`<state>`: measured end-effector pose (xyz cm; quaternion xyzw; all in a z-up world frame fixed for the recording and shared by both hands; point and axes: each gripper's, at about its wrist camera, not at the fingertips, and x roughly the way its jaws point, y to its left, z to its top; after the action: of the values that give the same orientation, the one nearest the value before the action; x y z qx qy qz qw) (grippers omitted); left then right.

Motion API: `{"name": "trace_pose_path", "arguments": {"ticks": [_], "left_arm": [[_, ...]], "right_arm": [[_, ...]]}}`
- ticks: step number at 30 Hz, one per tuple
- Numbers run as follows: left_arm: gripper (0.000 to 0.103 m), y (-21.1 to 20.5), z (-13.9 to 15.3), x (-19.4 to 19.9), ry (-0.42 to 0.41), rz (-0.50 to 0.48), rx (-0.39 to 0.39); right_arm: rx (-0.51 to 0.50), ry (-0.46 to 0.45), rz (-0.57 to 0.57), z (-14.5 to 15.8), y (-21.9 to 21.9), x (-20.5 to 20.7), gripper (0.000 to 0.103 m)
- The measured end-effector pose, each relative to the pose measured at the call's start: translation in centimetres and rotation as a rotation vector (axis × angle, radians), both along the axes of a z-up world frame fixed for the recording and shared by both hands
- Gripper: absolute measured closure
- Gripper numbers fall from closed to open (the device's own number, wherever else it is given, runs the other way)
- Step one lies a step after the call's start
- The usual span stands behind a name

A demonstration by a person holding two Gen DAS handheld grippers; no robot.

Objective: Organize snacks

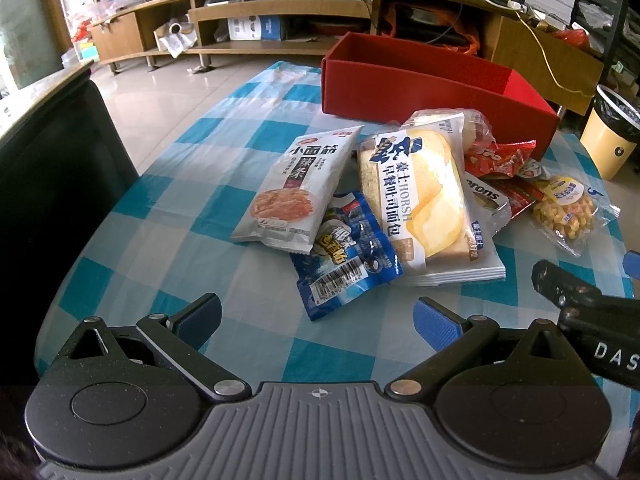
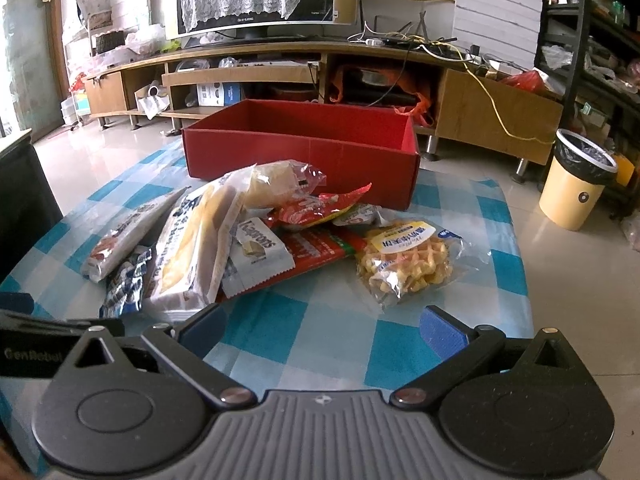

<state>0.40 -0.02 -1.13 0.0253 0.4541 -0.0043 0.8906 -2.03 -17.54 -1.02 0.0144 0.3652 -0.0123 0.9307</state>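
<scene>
A pile of snack packets lies on the blue-checked table in front of an open, empty-looking red box [image 1: 440, 88] [image 2: 304, 152]. The pile holds a white spicy-strip packet [image 1: 296, 188], a blue packet [image 1: 348, 256], a large bread packet [image 1: 428, 204] [image 2: 200, 248], a red packet [image 1: 496, 156] [image 2: 320, 208] and a waffle packet [image 1: 564, 208] [image 2: 408, 264]. My left gripper [image 1: 316, 316] is open and empty, just short of the blue packet. My right gripper [image 2: 320, 324] is open and empty, near the waffle packet; it also shows in the left wrist view [image 1: 584, 304].
A dark chair back [image 1: 48, 184] stands at the table's left edge. A yellow waste bin [image 2: 576, 188] stands on the floor to the right. A long wooden TV cabinet [image 2: 280, 64] runs along the far wall.
</scene>
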Motion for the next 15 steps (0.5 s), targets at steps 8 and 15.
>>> {"name": "trace_pose_path", "arguments": {"ticks": [8,15], "left_arm": [[0.000,0.8,0.1,0.5,0.008,0.025,-0.015],[0.000,1.6,0.8,1.9,0.007,0.035,-0.030]], "right_arm": [[0.018,-0.010,0.008,0.6,0.5,1.0,0.000],[0.055,-0.019,0.018,1.3,0.8,2.7,0.000]]}}
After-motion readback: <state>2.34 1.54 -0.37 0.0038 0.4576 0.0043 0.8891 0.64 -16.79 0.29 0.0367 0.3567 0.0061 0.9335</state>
